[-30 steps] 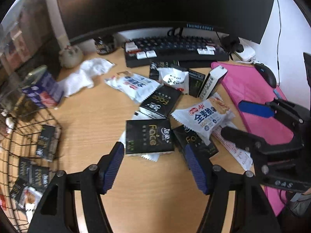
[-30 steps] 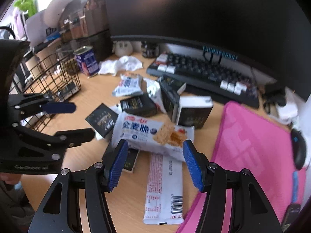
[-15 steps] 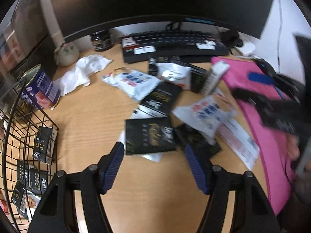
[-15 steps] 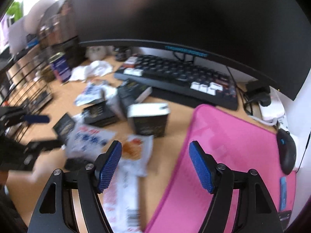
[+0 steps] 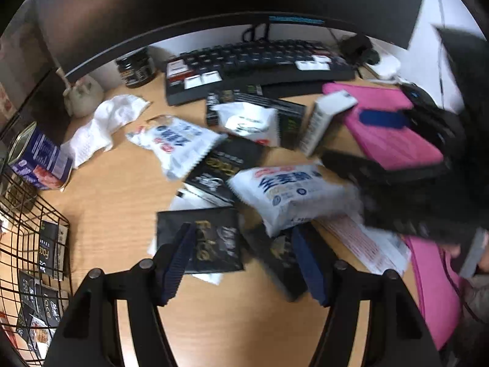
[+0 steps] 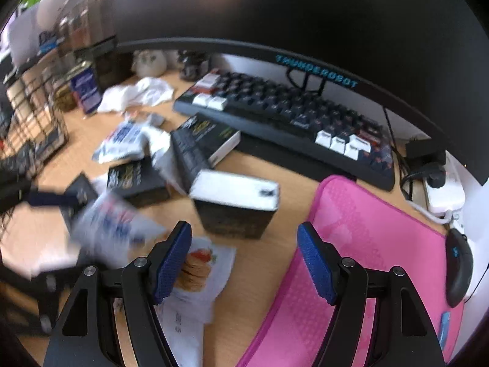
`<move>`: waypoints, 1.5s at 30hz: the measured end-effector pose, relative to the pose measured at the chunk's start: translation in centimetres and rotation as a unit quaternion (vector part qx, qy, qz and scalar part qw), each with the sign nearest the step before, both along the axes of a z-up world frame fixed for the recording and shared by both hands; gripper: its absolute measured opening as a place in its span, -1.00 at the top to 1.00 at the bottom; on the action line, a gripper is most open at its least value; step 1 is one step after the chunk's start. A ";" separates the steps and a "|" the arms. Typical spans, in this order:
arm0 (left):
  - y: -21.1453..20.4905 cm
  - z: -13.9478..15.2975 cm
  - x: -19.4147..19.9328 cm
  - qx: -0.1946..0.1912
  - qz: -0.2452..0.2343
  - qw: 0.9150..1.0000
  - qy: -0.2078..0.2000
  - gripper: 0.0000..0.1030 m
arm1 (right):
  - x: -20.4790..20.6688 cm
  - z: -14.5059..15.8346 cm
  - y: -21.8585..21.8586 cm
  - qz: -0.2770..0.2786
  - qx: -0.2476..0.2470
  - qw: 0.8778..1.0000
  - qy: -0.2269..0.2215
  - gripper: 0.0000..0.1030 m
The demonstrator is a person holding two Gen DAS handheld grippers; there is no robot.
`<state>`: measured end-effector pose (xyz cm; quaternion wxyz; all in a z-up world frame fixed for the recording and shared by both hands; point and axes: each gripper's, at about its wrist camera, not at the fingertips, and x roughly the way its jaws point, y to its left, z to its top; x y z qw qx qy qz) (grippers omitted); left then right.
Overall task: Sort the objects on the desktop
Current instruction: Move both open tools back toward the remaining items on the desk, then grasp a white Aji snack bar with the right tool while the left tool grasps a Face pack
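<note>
A heap of snack packets and small boxes lies on the wooden desk [image 5: 122, 195]. My left gripper [image 5: 244, 244] is open and empty, low over a black sachet with gold lettering [image 5: 207, 238]. A white and blue cracker packet [image 5: 290, 189] lies just beyond it. My right gripper [image 6: 244, 238] is open and empty, in front of a black box with a white top [image 6: 235, 205]. The right gripper also shows at the right of the left wrist view [image 5: 376, 140]. A black carton [image 6: 204, 140] lies behind the box.
A wire basket [image 5: 27, 244] holding several black sachets stands at the left. A keyboard [image 6: 284, 128] and monitor [image 6: 275, 15] are at the back. A pink mat [image 6: 366, 244] with a mouse [image 6: 458, 263] lies at the right. A blue tin [image 5: 39, 162] and crumpled tissue [image 5: 104, 125] are at the back left.
My left gripper has dropped closer to the black sachet. My right gripper has swung right, away from the cracker packet and towards the white-topped box. Both stay open.
</note>
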<state>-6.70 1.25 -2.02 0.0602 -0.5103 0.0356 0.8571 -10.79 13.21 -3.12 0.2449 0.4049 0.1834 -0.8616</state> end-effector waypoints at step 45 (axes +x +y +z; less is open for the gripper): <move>-5.6 -1.1 -0.9 0.057 0.097 0.993 -0.020 -0.49 | 5.4 0.5 -2.5 0.059 -0.091 0.992 -0.068 0.36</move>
